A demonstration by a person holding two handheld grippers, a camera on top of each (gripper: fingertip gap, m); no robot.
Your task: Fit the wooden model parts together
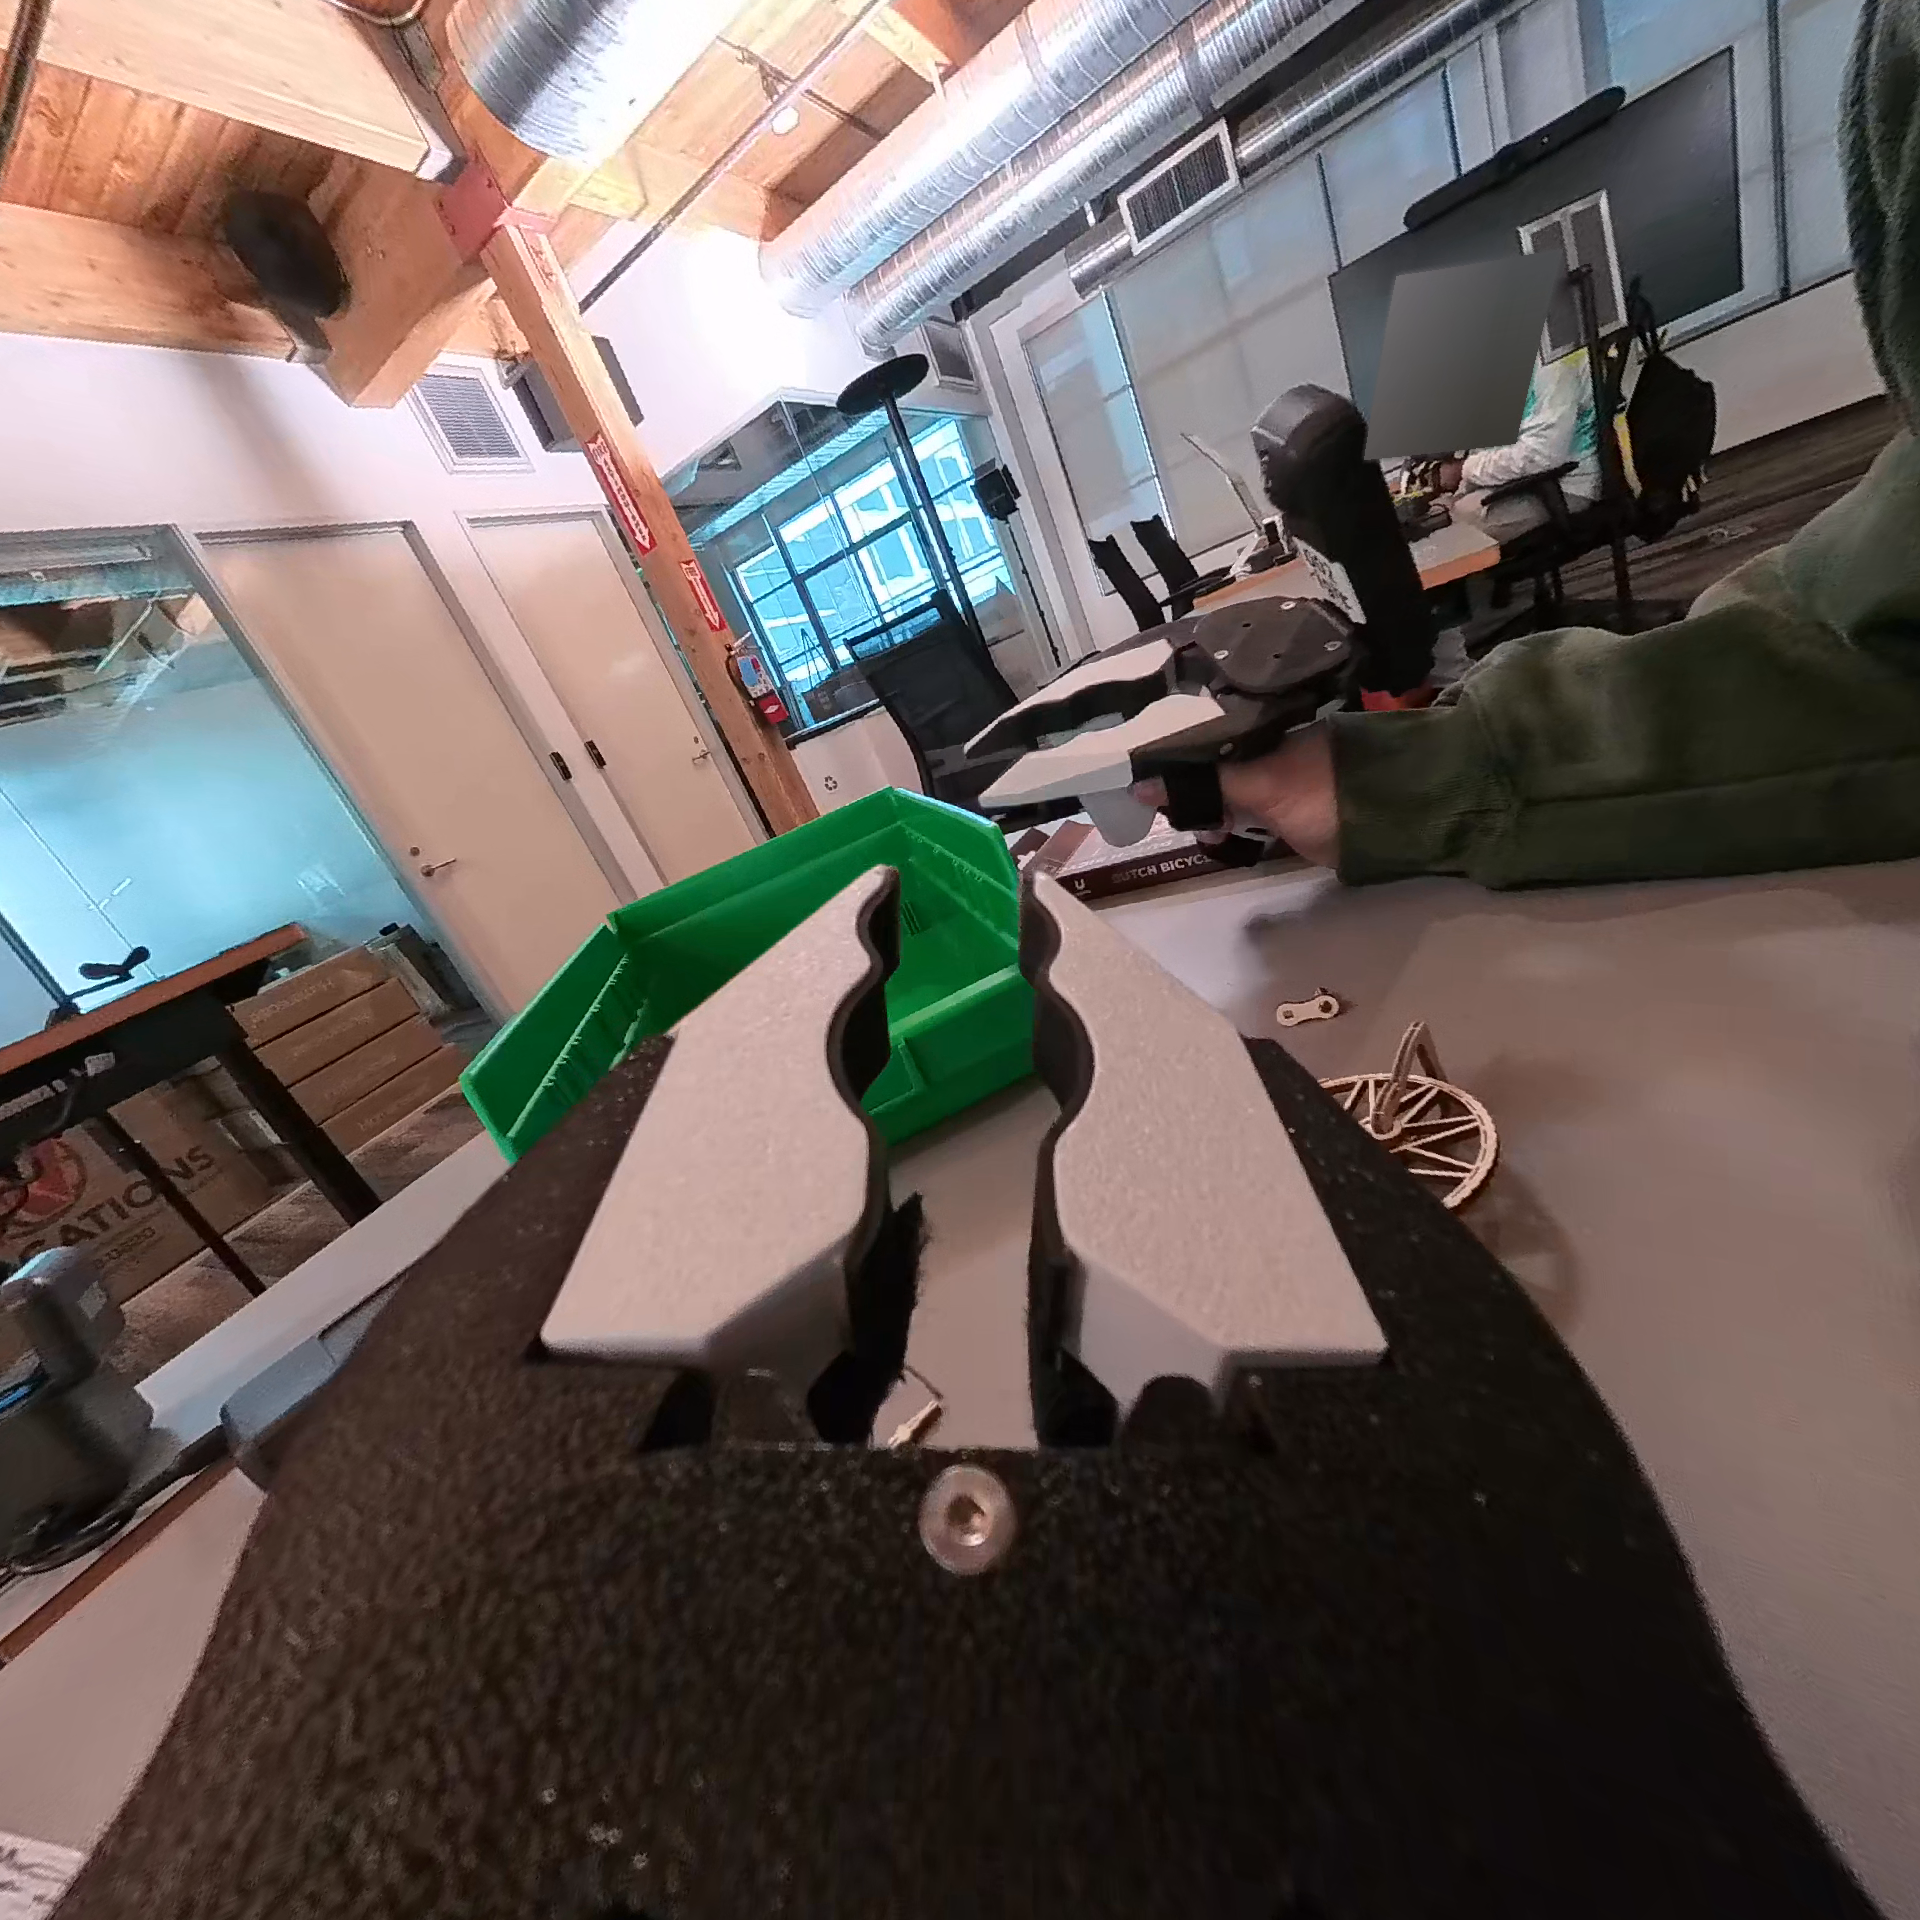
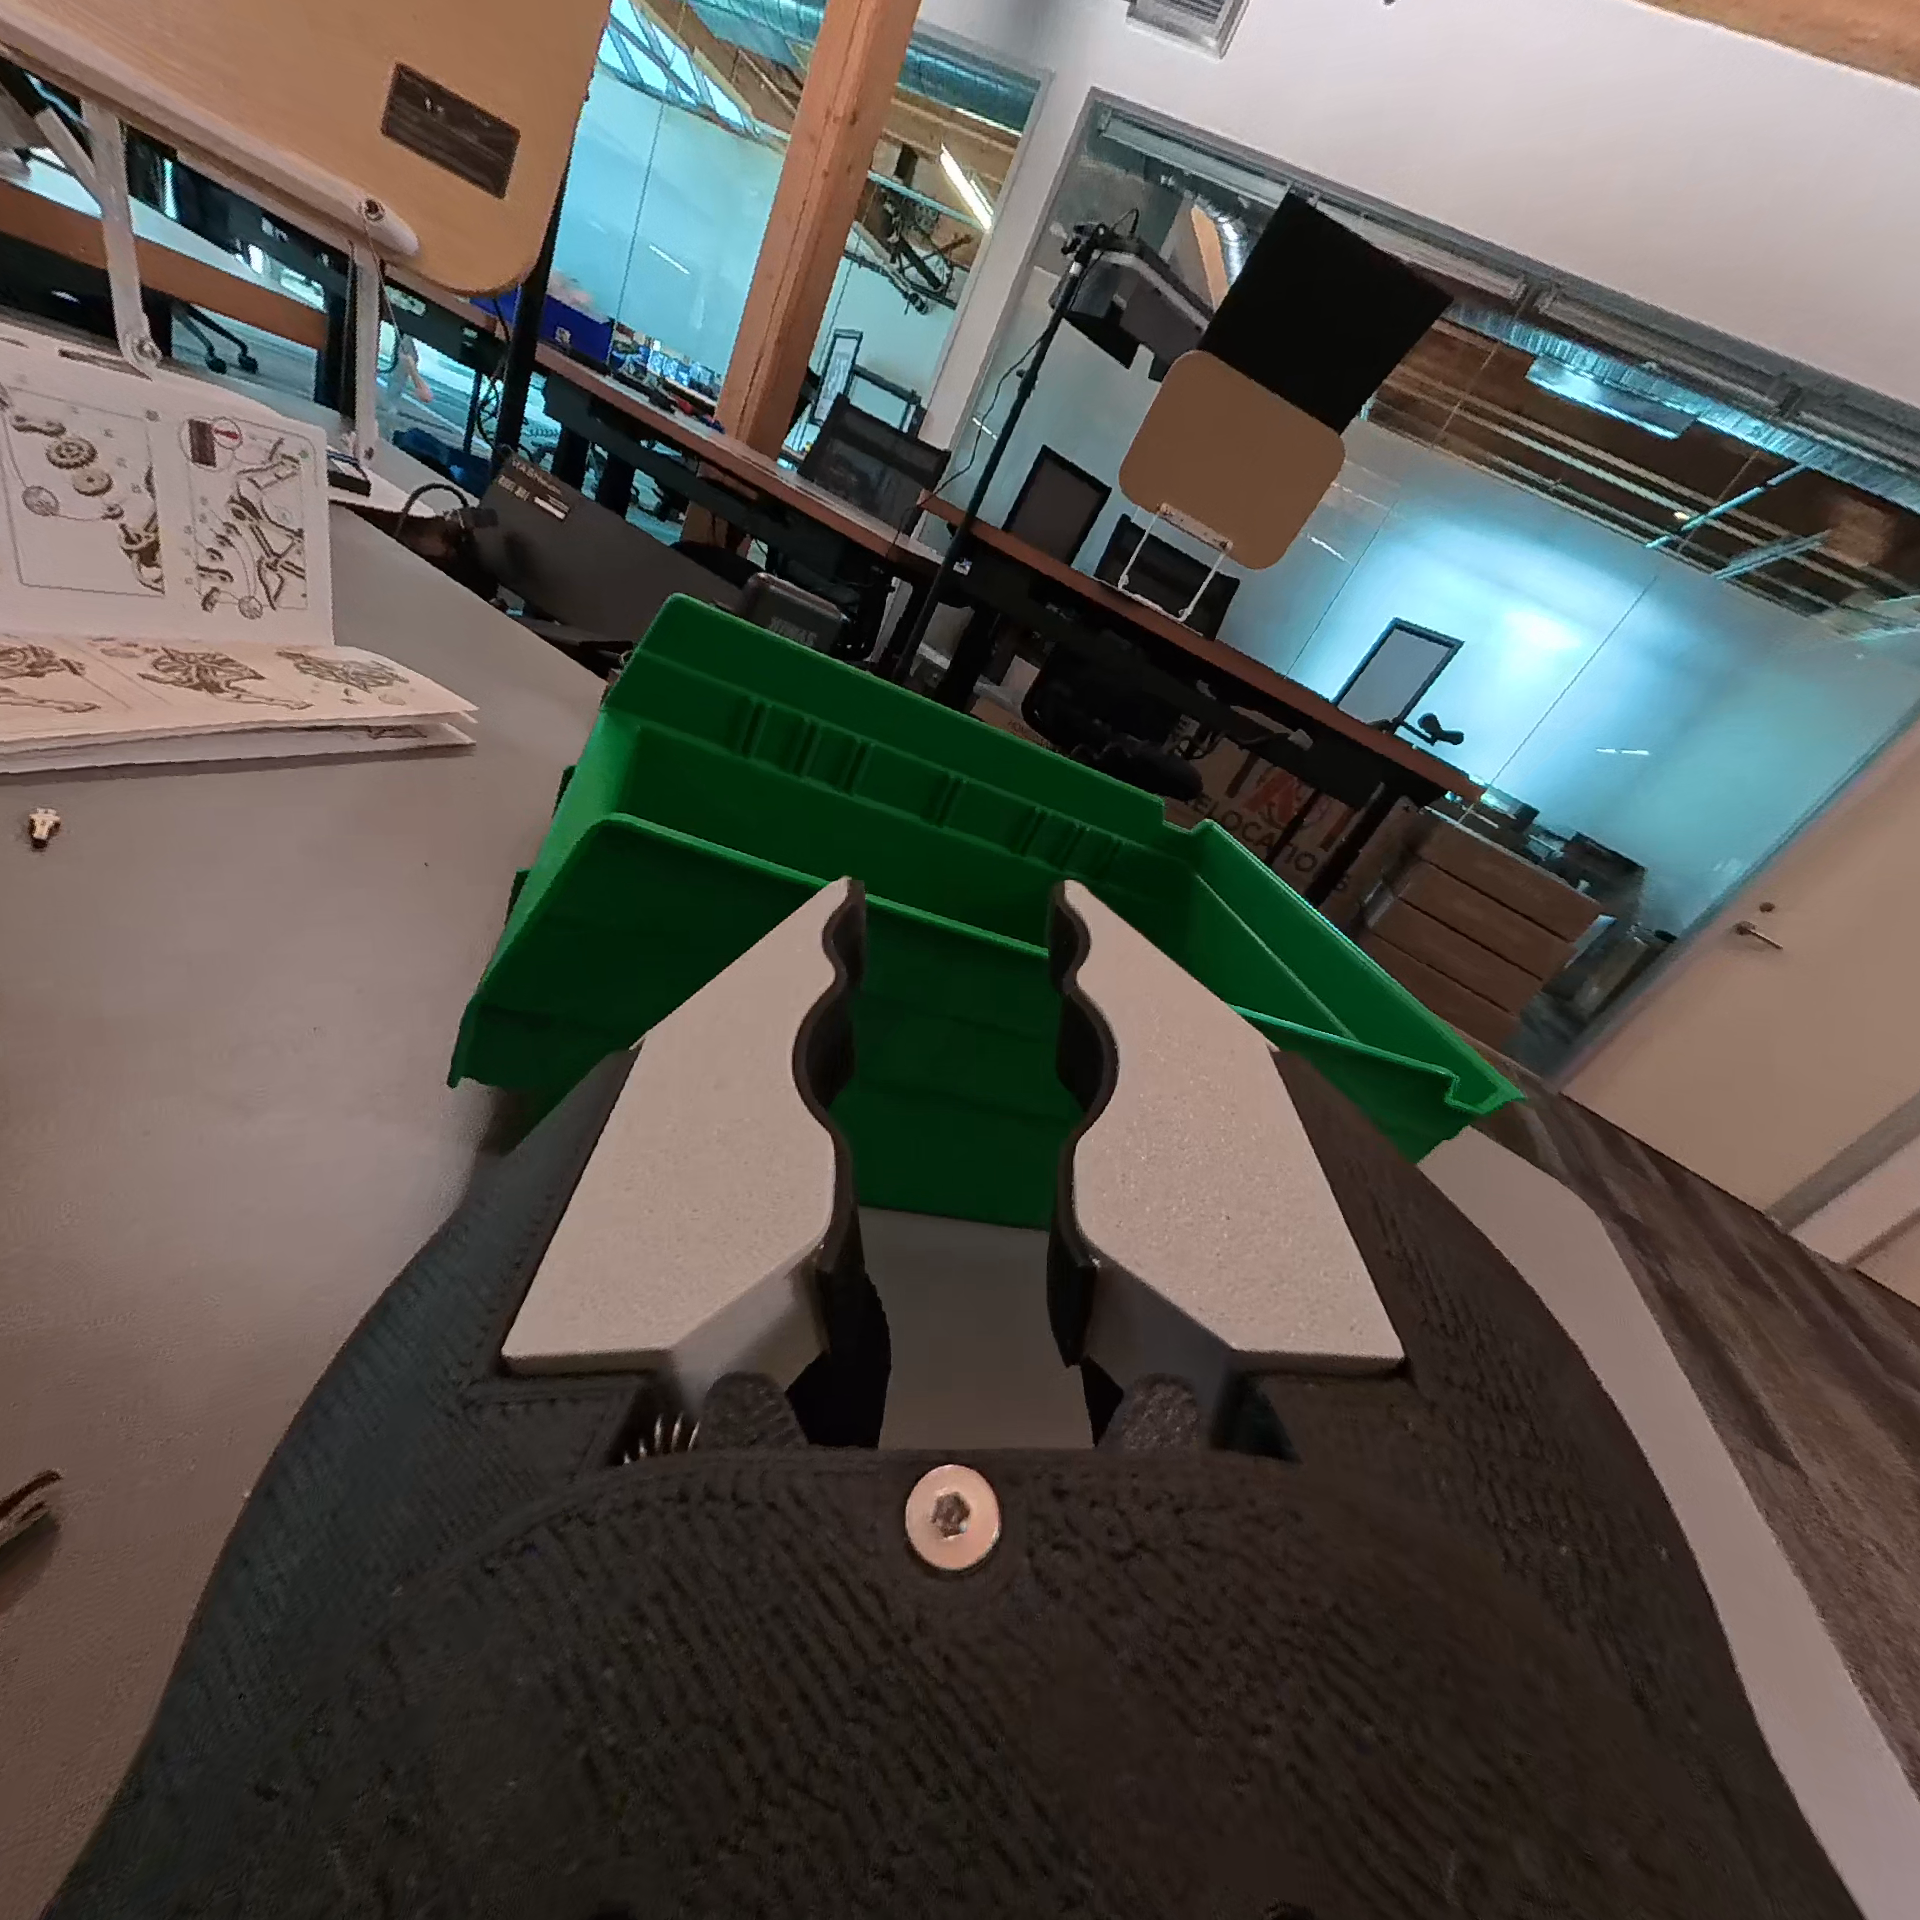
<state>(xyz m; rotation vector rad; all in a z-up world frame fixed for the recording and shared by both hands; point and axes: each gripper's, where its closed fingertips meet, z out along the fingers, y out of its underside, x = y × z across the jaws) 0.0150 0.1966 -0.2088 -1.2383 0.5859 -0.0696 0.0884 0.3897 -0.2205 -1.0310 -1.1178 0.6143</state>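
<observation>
Hovering over grey table (image 1: 1558, 1351) | both tongs spread, empty | office with wooden beams

Open office: timber beams (image 1: 156, 260), silver ducts (image 1: 1039, 156), glass partitions (image 2: 1558, 665), desks (image 2: 1195, 634).

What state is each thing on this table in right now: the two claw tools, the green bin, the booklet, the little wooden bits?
Left gripper: open, holding nothing.
Right gripper: open, holding nothing.
Green bin: upright on the table, contents hidden.
Instruction booklet: lying open.
Wooden wheel: flat on the table, untouched.
Small wooden link: loose on the table.
</observation>
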